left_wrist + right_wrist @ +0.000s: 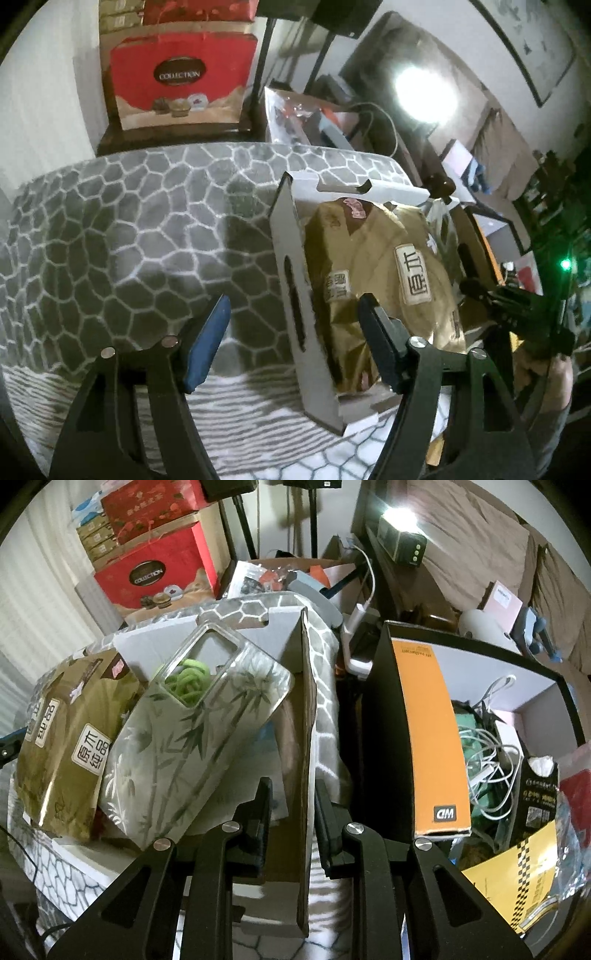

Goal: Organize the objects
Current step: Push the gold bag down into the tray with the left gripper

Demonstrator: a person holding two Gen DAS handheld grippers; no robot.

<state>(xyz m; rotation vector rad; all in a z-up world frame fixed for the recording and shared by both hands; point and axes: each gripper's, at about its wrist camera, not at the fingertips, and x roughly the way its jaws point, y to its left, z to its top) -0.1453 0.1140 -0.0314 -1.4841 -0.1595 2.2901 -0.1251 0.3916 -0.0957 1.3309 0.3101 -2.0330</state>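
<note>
A white cardboard box point(295, 295) sits on a grey cobble-pattern blanket point(129, 240). A gold foil packet point(376, 266) with Chinese labels lies in it. My left gripper point(291, 328) is open and straddles the box's left wall, its right finger over the packet. In the right wrist view the same box point(303, 738) also holds the gold packet point(62, 738), a clear bamboo-print phone case point(199, 731) and a green hair tie point(188, 683). My right gripper point(291, 808) is shut on the box's right wall.
A black box point(406, 701) with an orange WD carton point(432, 738), white cables point(491, 757) and a yellow booklet point(517, 878) stands on the right. Red gift boxes point(181, 81) are stacked behind the blanket. A bright lamp point(424, 92) shines at the back.
</note>
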